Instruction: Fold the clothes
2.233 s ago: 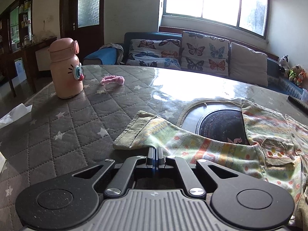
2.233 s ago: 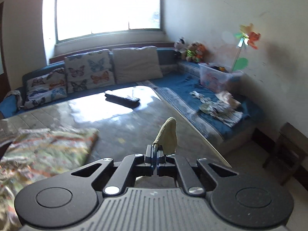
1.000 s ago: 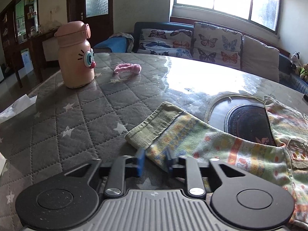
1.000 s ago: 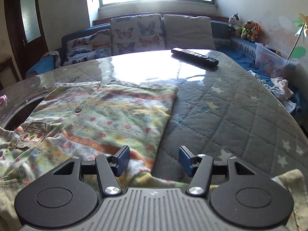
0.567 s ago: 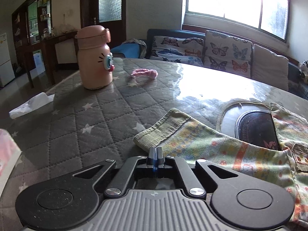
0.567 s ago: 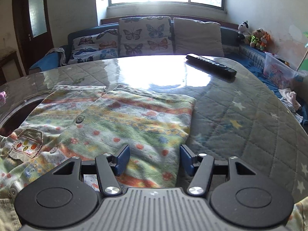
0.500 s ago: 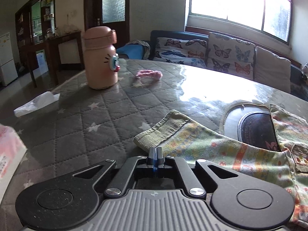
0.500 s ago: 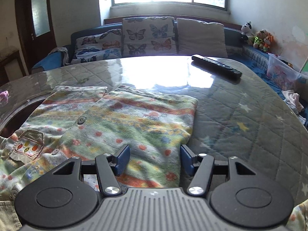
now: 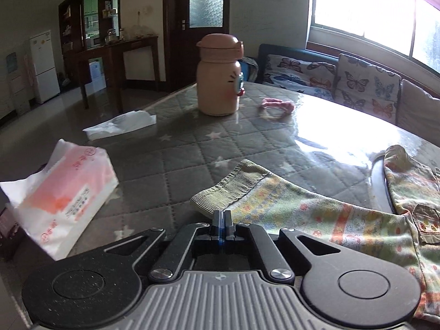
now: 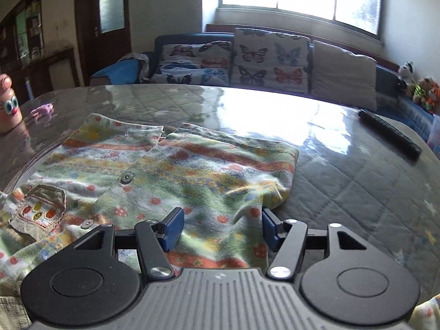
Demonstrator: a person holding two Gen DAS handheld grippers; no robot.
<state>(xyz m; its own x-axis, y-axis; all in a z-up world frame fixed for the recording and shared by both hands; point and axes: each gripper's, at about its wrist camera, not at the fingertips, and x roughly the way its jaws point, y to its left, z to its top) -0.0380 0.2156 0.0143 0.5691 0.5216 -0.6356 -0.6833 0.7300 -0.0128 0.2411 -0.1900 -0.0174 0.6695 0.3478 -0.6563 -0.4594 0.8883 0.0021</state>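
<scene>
A child's flower-print shirt lies on the quilted table. In the left wrist view its long sleeve (image 9: 288,203) stretches toward me, ribbed cuff (image 9: 228,187) foremost. My left gripper (image 9: 222,217) is shut, its tips pinching the cuff's near edge. In the right wrist view the shirt's body (image 10: 178,170) lies flat, with a button (image 10: 126,177) and a chest pocket (image 10: 38,209) showing. My right gripper (image 10: 220,229) hangs open just above the shirt's near right part, blue pads (image 10: 173,227) wide apart with cloth under them.
A pink owl-faced bottle (image 9: 218,74), a pink hair tie (image 9: 277,104), a loose tissue (image 9: 121,125) and a tissue pack (image 9: 63,192) sit at the left. A black remote (image 10: 390,134) lies far right. A dark round inset (image 9: 381,184) shows beside the sleeve. A sofa with cushions (image 10: 269,60) stands behind.
My left gripper opened, then shut again at the cuff and swung left, bringing the tissue pack into view. My right gripper let go of its cloth, stayed open and moved in over the shirt.
</scene>
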